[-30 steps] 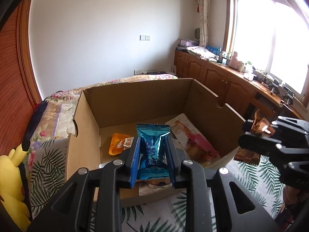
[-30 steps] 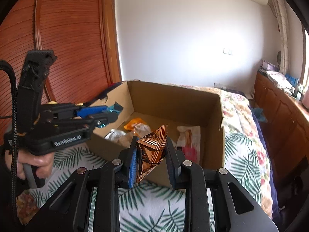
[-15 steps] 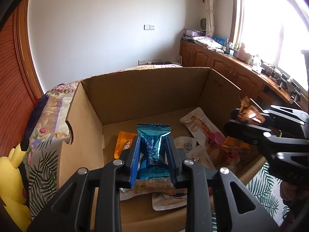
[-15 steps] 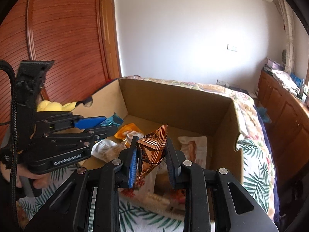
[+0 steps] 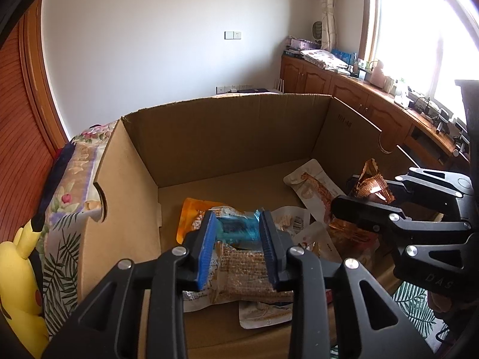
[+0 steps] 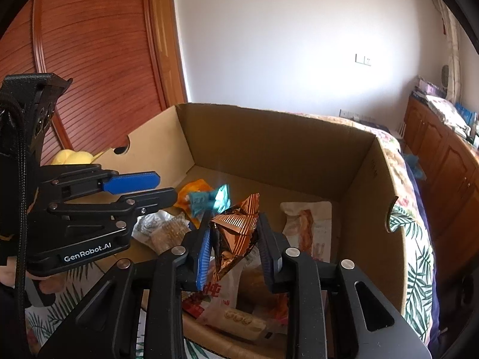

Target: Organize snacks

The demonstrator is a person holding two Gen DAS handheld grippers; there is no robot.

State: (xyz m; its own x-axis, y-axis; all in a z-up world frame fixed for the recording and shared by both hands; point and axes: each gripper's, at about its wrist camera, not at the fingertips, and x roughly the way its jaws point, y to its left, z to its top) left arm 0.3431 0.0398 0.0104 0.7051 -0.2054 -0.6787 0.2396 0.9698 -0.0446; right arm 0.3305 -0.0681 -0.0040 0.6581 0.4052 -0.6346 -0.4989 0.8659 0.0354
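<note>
An open cardboard box (image 5: pixel 227 131) stands on the bed and holds several snack packets. My left gripper (image 5: pixel 238 233) is open over the box; the blue packet (image 5: pixel 236 229) has dropped from it and is blurred between the fingers. In the right wrist view the blue packet (image 6: pixel 209 199) is in the air below the left gripper (image 6: pixel 143 187). My right gripper (image 6: pixel 233 236) is open a little wider than before, with the copper foil packet (image 6: pixel 236 230) still between its pads above the box. It also shows in the left wrist view (image 5: pixel 371 185).
Inside the box lie an orange packet (image 5: pixel 191 218), a white packet with a picture (image 5: pixel 314 185) and a woven-pattern packet (image 5: pixel 245 272). A yellow plush toy (image 5: pixel 18 275) lies left of the box. Wooden cabinets (image 5: pixel 359 101) run along the right wall under the window.
Both grippers moved forward over the box. My left gripper opened and the blue packet is falling out. My right gripper's jaws have spread around the copper packet.
</note>
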